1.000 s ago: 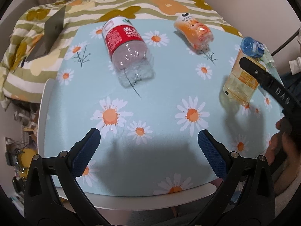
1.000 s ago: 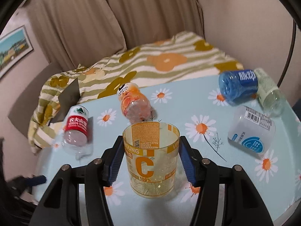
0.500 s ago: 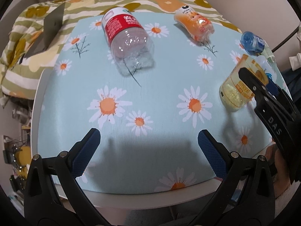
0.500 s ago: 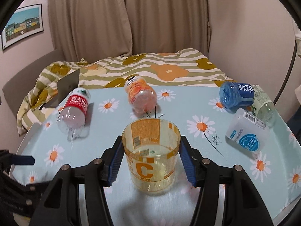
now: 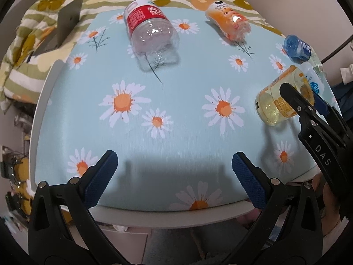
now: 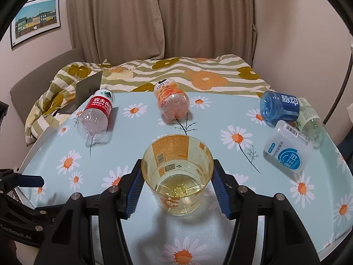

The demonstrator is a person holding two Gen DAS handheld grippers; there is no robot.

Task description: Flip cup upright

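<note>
The table [image 6: 220,110], draped in a pale blue daisy-print cloth, fills both views; beyond its far edge lie a striped floral bedspread [image 6: 198,75] and a grey laptop [image 6: 88,90]. Five empty bottles lie on their sides on the cloth: a red-labelled water bottle [image 6: 97,114] at far left, an orange bottle [image 6: 172,101] at far centre, and at far right a blue bottle [image 6: 280,108], a clear bottle with a pale label [image 6: 313,123] and a white-labelled bottle [image 6: 286,148] lying close together.

The left gripper [image 5: 174,172] hovers over the near edge of the table, its jaws wide apart and holding nothing. The right gripper [image 6: 176,190] has its jaws clamped on opposite sides of the cup [image 6: 177,174], the blue pads [image 6: 134,190] bearing on the wall about mid-height. The cup, a translucent yellow plastic tumbler with orange print, is seen in the left wrist view [image 5: 284,97] held clear of the cloth near the right edge of the table, tilted with its mouth up and away from the left gripper.

By appearance the cup is empty, light and thin-walled. Its wall would likely flex and its smooth surface slip under a hard squeeze. A moderate grip across the diameter at mid-height, as here, seems best suited to setting the base flat.
</note>
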